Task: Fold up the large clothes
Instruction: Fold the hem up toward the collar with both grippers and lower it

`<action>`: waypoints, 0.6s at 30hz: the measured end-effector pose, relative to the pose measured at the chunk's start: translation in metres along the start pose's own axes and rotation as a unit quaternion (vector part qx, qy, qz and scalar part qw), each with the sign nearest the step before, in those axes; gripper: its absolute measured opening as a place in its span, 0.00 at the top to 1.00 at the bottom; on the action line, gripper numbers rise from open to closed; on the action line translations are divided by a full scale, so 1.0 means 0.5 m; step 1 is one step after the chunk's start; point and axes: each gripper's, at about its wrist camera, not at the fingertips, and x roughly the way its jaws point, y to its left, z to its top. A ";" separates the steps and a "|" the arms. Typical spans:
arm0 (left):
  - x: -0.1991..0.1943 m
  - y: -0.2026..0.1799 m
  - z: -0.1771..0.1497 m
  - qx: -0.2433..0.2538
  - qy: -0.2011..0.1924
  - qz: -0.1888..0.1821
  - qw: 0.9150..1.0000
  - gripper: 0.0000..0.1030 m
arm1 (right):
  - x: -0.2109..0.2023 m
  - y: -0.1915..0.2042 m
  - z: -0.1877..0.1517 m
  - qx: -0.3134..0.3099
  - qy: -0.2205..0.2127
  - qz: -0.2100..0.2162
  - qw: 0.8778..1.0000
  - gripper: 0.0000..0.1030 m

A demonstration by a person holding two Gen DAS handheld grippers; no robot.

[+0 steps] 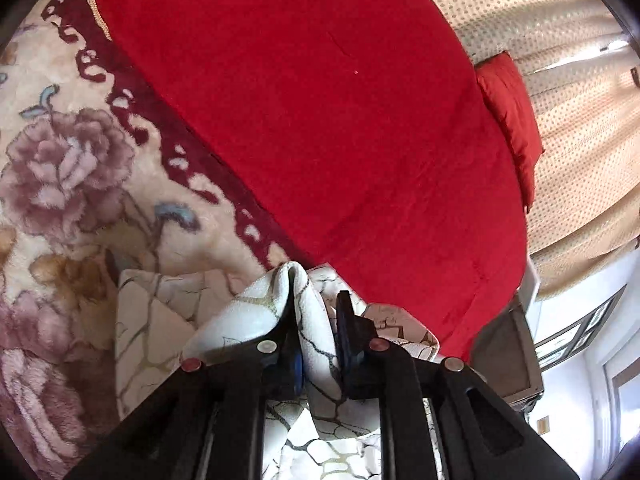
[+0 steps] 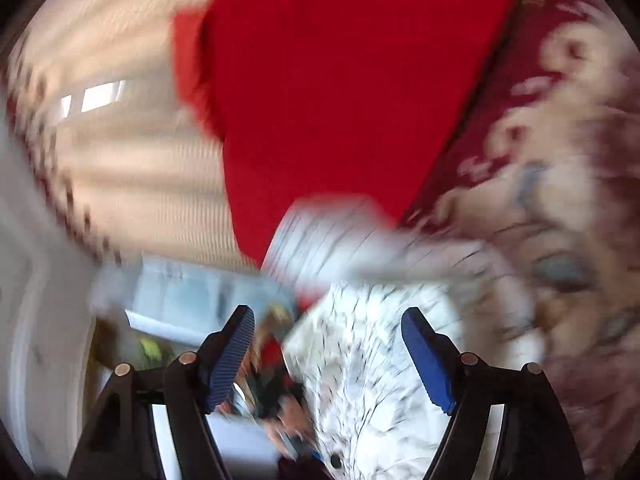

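The white garment (image 1: pixel 312 320), printed with a cracked, marble-like pattern of dark and gold lines, lies bunched at the near edge of the bed, partly on the red blanket (image 1: pixel 320 120) and partly on the plush floral blanket (image 1: pixel 72 184) beside it. In my left wrist view a doubled fold of it rises between the left tongs (image 1: pixel 314 304); the gap is narrow, one finger lies against the cloth and the other stands just off it, so I cannot tell whether they pinch it. My right tongs (image 2: pixel 328 320) stand released, wide apart, with the garment (image 2: pixel 360 352) below and between them but not pressed; that view is heavily blurred.

I judge the step to be setting down a fold. To do it well I would lay the edge flat before letting go, then smooth outward so no ridge stays trapped.

The garment looks thin, smooth and limp, creasing readily. The red blanket is matte and velvety; the floral one is thick and fuzzy, likely to drag at the cloth. Dotted beige curtains (image 1: pixel 560 80) hang beyond.
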 end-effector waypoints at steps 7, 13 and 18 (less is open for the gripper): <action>-0.034 -0.012 0.019 -0.013 -0.020 -0.006 1.000 0.22 | 0.117 0.137 -0.010 -0.238 -0.035 -0.295 0.925 0.24; -0.077 0.003 0.042 -0.014 -0.053 0.045 0.998 0.18 | 0.161 0.059 0.076 -0.236 -0.013 -0.396 0.887 0.24; -0.014 -0.005 0.025 0.027 0.005 0.133 0.991 0.18 | 0.170 -0.042 0.111 -0.135 0.018 -0.352 0.926 0.24</action>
